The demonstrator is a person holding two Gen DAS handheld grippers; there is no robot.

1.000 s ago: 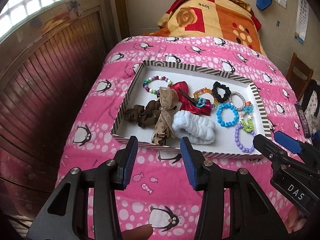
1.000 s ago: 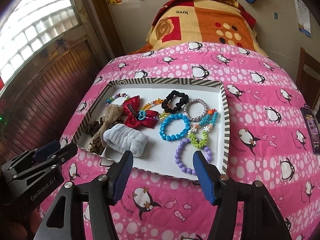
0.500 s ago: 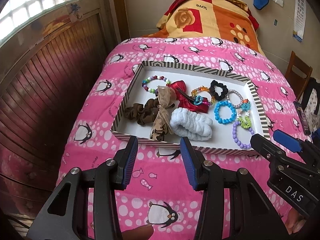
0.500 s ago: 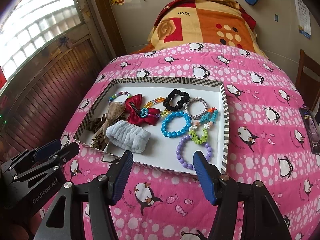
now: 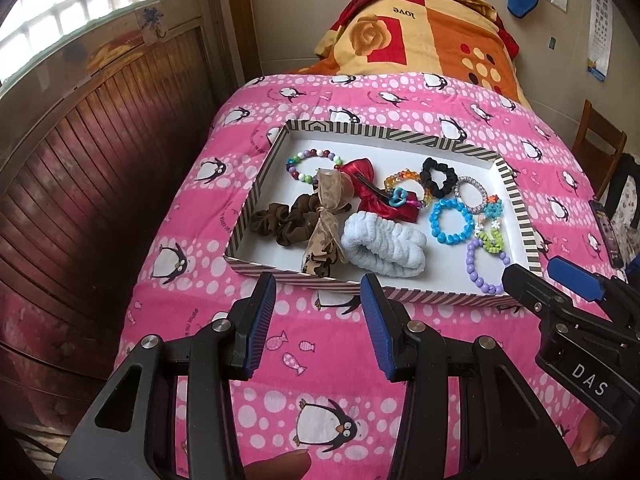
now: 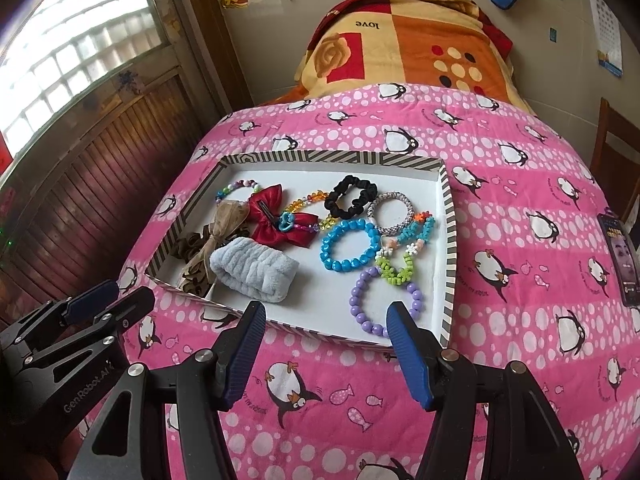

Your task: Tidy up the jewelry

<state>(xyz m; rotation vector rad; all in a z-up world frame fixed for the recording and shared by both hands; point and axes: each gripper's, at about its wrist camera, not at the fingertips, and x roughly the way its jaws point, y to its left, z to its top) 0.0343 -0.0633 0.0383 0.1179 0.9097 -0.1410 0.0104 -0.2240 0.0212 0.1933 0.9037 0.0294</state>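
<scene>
A striped-rim white tray [image 5: 400,136] [image 6: 320,158] lies on the pink penguin quilt. It holds a blue bead bracelet [image 5: 450,222] [image 6: 350,246], a purple bead bracelet [image 5: 484,268] [image 6: 384,304], a black scrunchie [image 5: 438,178] [image 6: 350,196], a red bow [image 5: 372,196] [image 6: 280,220], a white fluffy band [image 5: 384,248] [image 6: 254,268], a brown scrunchie [image 5: 280,222] and several more. My left gripper [image 5: 318,320] is open and empty, short of the tray's near rim. My right gripper [image 6: 326,346] is open and empty at the near rim by the purple bracelet.
A wooden panelled wall [image 5: 80,160] runs along the bed's left side. An orange and yellow folded blanket [image 5: 420,28] lies at the far end. A phone [image 6: 622,260] rests on the quilt at the right. A wooden chair [image 5: 596,140] stands beside the bed.
Both grippers have drawn back and up a little from the tray, which now sits further off. Both stay open and nothing in the tray has moved.
</scene>
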